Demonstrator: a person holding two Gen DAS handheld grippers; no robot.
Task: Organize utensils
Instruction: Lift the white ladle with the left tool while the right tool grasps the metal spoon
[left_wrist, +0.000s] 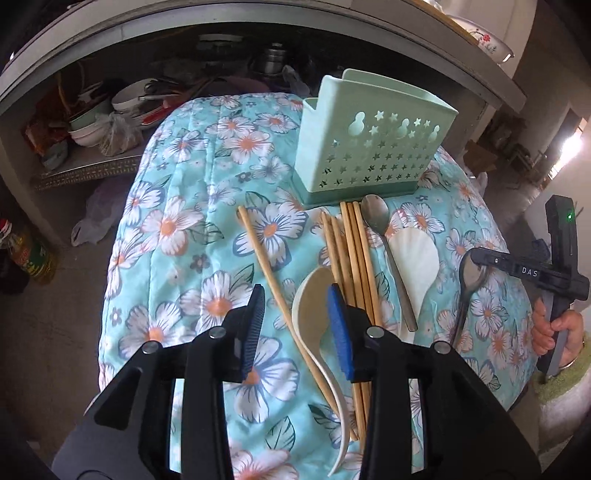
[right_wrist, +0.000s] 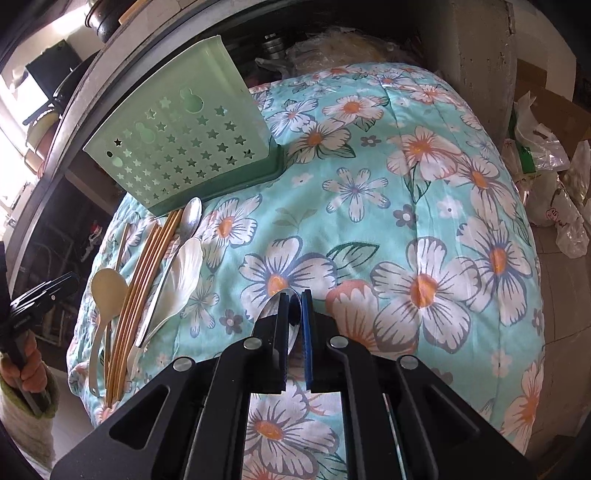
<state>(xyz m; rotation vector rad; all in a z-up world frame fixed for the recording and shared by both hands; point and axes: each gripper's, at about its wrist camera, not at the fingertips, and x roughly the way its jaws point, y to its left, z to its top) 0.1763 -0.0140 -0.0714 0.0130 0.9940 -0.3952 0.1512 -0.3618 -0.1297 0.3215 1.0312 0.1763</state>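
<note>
A steel spoon (right_wrist: 284, 317) is clamped by its bowl in the nearly closed right tongs (right_wrist: 295, 314), lifted for transfer. The mint cutlery holder (left_wrist: 365, 147), still empty, stands beyond the partly open, empty left tongs (left_wrist: 297, 306), poised over a cream ladle (left_wrist: 314, 306) and chopsticks (left_wrist: 354, 251).

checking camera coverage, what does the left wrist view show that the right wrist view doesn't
Only the left wrist view shows the open left tongs from behind, above the cream spoon, a lone chopstick apart from the bundle, and shelves of bowls.

Only the right wrist view shows the right tongs close up, shut on a metal spoon, plus plastic bags on the floor.

Both show the green holder, the chopstick bundle, a second metal spoon, the white shell-shaped spoon and the floral cloth.
</note>
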